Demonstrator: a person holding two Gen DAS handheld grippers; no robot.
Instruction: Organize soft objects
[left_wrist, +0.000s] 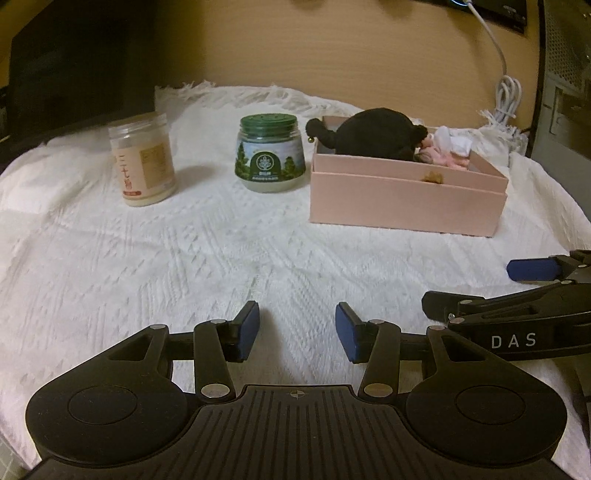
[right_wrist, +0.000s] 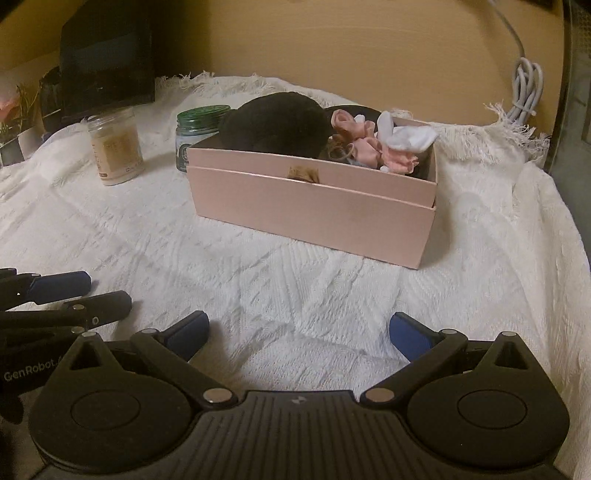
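the left tongs (left_wrist: 297, 334) hover low over the white woven cloth (left_wrist: 221, 251), their blue pads (left_wrist: 248, 332) parted a moderate way with nothing between them, only cloth showing in the gap. the right tongs (right_wrist: 299, 332) sit close alongside, spread very wide and likewise empty, with a raised fold of the cloth below the gap. each pair shows at the edge of the other's view: the right tongs come in from the right side of the left wrist view, the left tongs from the left side of the right wrist view, so the two are near each other and both pointing toward the far side of the worktop.

ahead of them, well apart from both tongs, stands a pink cardboard box (right_wrist: 314, 206) on the cloth, seemingly nested in a second pink tray. the soft objects lie inside it: a black plush toy (right_wrist: 275, 125) fills the left part and rises above the rim, and to its right are pink fabric pieces (right_wrist: 364, 147) and a white sock (right_wrist: 412, 138). a small tan tuft (right_wrist: 303, 173) sits at the box's front wall.

just left of the box is a green-lidded jar (left_wrist: 269, 155), and further left a clear jar with a cream-coloured filling (left_wrist: 144, 158). behind them is a dark monitor (left_wrist: 81, 62), and to the far right a coiled white cable (left_wrist: 508, 98) near the cloth's fringed edge.
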